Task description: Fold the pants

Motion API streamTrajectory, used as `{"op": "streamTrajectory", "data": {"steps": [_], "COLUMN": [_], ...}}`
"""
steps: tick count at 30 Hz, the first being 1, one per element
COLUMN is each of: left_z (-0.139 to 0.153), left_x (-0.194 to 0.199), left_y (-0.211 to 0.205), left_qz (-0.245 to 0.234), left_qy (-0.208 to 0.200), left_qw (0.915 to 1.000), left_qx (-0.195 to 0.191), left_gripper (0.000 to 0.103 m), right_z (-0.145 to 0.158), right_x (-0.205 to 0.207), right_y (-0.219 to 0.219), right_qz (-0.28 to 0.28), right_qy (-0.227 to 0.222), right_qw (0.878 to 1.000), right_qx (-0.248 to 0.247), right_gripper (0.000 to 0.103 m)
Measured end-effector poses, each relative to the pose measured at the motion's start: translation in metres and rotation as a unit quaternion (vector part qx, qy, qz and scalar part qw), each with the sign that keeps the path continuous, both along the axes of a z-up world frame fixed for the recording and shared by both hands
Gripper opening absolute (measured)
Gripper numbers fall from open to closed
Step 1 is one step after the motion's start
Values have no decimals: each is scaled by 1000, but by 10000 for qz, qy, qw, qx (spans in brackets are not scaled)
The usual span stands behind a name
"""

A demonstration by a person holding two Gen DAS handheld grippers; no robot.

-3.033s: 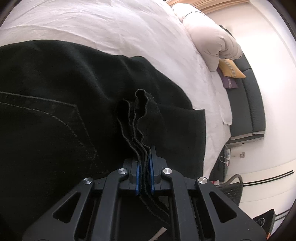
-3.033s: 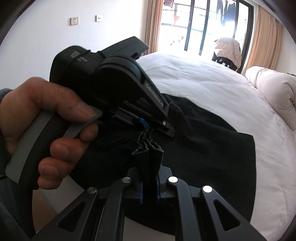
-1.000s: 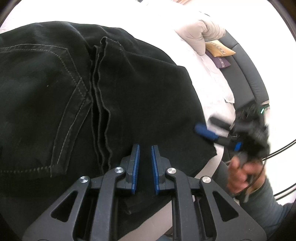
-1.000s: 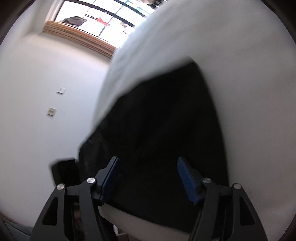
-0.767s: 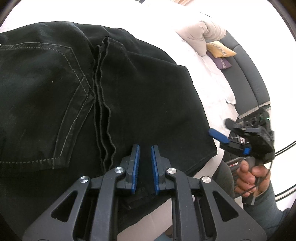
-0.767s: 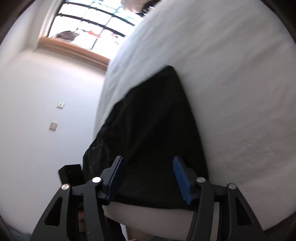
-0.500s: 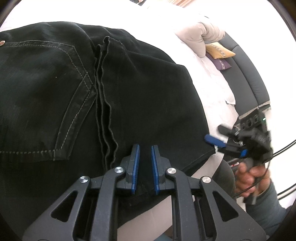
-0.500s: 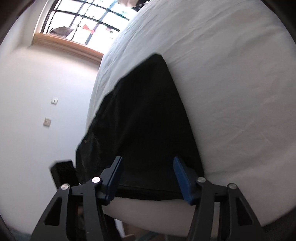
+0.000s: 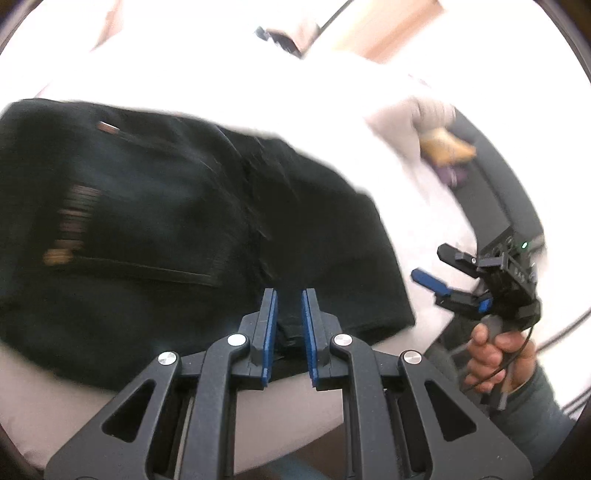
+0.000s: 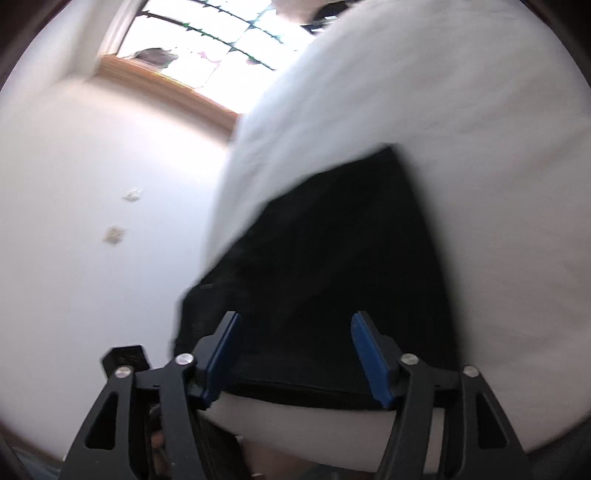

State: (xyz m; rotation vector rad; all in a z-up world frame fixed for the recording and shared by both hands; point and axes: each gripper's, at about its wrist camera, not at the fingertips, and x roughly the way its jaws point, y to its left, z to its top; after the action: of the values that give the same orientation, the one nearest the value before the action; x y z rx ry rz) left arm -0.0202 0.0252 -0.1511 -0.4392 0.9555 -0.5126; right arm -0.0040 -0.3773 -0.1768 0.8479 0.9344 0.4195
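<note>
The black pants (image 9: 166, 236) lie folded flat on the white bed (image 9: 207, 70), close to its near edge. My left gripper (image 9: 289, 306) hovers over the pants' near edge, its jaws a narrow gap apart and holding nothing. My right gripper (image 10: 295, 332) is wide open and empty, just off the pants (image 10: 332, 266) at the bed's edge. It also shows in the left wrist view (image 9: 443, 273), held in a hand to the right of the pants. Both views are motion-blurred.
A pale rolled duvet (image 9: 413, 114) and a yellow cushion (image 9: 447, 147) lie at the far right of the bed, beside a dark sofa (image 9: 495, 192). A white wall with sockets (image 10: 114, 234) and a window (image 10: 221, 33) stand beyond the bed.
Both grippers let go of the pants' hem, which now lies flat on the folded pants. In the last half second the left gripper drew back and tilted up; the right stayed open near the edge.
</note>
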Motion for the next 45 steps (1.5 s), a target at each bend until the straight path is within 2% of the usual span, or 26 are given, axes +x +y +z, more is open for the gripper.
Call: {"op": "streamTrajectory", "data": {"steps": [4,7,9,10,11,12,13,14,16,17,20,22,25,29,30,31,34,36,37,38,41,43,45], "left_z": [16,10,0,-5,-12,-16,-19,-22,-28,-29,-39,-49,-59,-67,-71,-75,-78,-80,-83,-86,-84,-71,-47], "left_x": [-21,-32,-42,-46,-53,-57,-61,-64,-62,-61,-55,-49,-42,-31,-27,-25,-16,-10,-8,-8,-8,-9,-10], "left_y": [63,114,144,154,167,175,182,188,196,198,197,195,198,201,202,202,205,204,205,206,205,199,191], "left_qz": [1021,1901,2409,2612,2908,3129,3335,3494,3514,3516,3386,3252,3255,3241,3233,3229,3168,3048,3065,3132,3122,3082,2961], "left_qy": [-325,-171,-35,15,80,100,100,100,147,151,255,445,558,546,560,578,646,722,819,880,828,668,369], "left_qw": [9937,9798,9672,9615,9521,9443,9367,9303,9281,9275,9304,9332,9303,9287,9273,9264,9303,9332,9329,9308,9322,9375,9466], "left_qx": [-328,-603,-805,-852,-945,-1016,-1059,-1114,-1222,-1261,-1378,-1462,-1597,-1717,-1802,-1848,-1734,-1763,-1704,-1669,-1633,-1472,-1224], "left_gripper": [13,13,19,34,63,75,82,82,82,82,82,82,82,82,82,81,79,59,42,34,24,20,17], "right_z": [3,-15,-29,-39,-51,-61,-59,-57,-50,-40,-9,-2,-12,-29,-40,-51,-74,-76,-73,-70,-70,-69,-67], "right_x": [35,62,77,81,83,86,85,85,86,86,95,103,120,112,112,112,117,119,121,121,124,123,124], "right_y": [54,88,112,126,134,139,139,138,138,140,153,163,172,164,159,154,132,131,134,133,134,136,141], "right_qz": [668,918,1137,1296,1430,1513,1474,1449,1419,1500,1773,1953,2010,1963,1855,1730,1180,1154,1234,1276,1238,1217,1215], "right_qy": [-197,-4,164,318,536,645,460,456,694,643,137,116,441,683,873,1048,1327,1403,1373,1352,1385,1386,1352], "right_qw": [9970,9943,9908,9886,9870,9861,9879,9882,9872,9860,9826,9797,9781,9773,9783,9786,9788,9780,9789,9793,9796,9803,9813], "right_qx": [342,550,721,694,492,222,163,197,225,346,542,437,324,406,301,387,1022,1022,876,794,768,713,639], "right_gripper": [69,69,69,70,76,74,76,76,77,77,78,79,79,79,77,67,54,55,55,55,55,55,55]}}
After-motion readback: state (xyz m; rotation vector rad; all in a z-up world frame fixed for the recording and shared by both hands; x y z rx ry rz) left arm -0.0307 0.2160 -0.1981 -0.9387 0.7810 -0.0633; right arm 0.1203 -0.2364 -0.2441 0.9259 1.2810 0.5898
